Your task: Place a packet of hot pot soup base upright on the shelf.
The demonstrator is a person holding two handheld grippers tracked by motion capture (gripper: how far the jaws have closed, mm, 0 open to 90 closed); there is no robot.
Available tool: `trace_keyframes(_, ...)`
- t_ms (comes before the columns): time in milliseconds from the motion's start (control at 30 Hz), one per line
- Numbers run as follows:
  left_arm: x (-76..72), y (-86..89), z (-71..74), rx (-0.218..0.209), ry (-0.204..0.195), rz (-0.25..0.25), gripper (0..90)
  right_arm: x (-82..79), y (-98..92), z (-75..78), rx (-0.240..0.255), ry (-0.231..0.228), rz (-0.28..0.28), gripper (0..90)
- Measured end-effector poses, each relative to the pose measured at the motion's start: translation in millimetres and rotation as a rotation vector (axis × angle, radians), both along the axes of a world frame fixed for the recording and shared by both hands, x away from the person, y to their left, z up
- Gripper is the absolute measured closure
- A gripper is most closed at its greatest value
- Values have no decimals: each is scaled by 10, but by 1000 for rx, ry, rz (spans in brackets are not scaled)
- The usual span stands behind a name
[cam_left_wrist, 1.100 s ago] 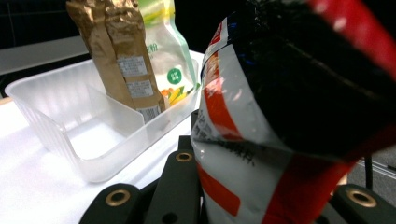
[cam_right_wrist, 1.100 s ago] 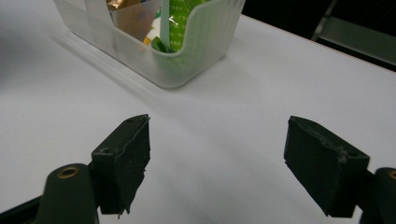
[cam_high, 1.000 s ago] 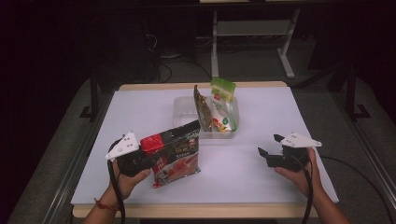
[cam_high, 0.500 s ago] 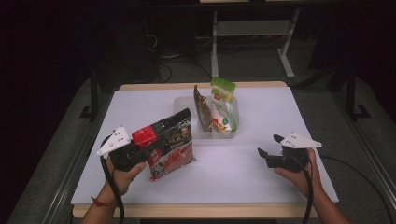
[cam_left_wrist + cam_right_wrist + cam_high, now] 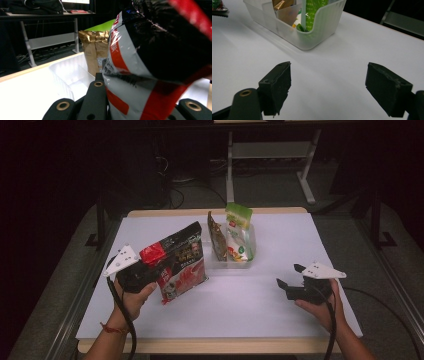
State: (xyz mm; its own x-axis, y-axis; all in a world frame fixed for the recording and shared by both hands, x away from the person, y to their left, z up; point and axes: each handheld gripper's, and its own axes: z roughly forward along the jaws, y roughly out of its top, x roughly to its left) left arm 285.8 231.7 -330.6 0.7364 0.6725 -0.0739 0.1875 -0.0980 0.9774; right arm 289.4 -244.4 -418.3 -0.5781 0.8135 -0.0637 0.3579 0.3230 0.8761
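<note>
A black, red and white snack bag (image 5: 180, 260) hangs tilted above the white table (image 5: 250, 305), left of centre. My left gripper (image 5: 152, 272) is shut on the bag's lower left part. In the left gripper view the bag (image 5: 155, 62) bulges between the jaws of the left gripper (image 5: 145, 106). Low over the table's right side, my right gripper (image 5: 289, 275) is open with nothing between its fingers. The right gripper view shows that gripper (image 5: 329, 77) with its jaws wide apart over bare table.
A clear plastic bin (image 5: 247, 255) stands at the table's centre back, holding an upright gold bag (image 5: 216, 235) and a green bag (image 5: 237, 222). In the left gripper view the bin (image 5: 67, 77) lies just beyond the held bag. A metal frame (image 5: 270, 155) stands behind the table.
My left gripper has risen and drifted slightly left with the snack bag, which now stands more upright and clear of the table. The right gripper has kept still.
</note>
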Motion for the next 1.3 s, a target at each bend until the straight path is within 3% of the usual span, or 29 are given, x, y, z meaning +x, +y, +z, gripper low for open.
trace_keyframes(433, 133, -67, 174, -21, -25, 41, 838, -1, -5, 2, 0, -3, -3, 199)
trace_keyframes(733, 211, -125, 212, -24, -29, 76, 837, -9, -4, 7, 1, -5, 2, 204)
trace_keyframes(933, 269, -120, 262, -52, -22, 99, 837, -5, -10, 9, 4, -4, -3, 203)
trace_keyframes(1300, 441, -198, 288, -38, 2, 185, 834, -3, 0, 2, -3, -3, 6, 203)
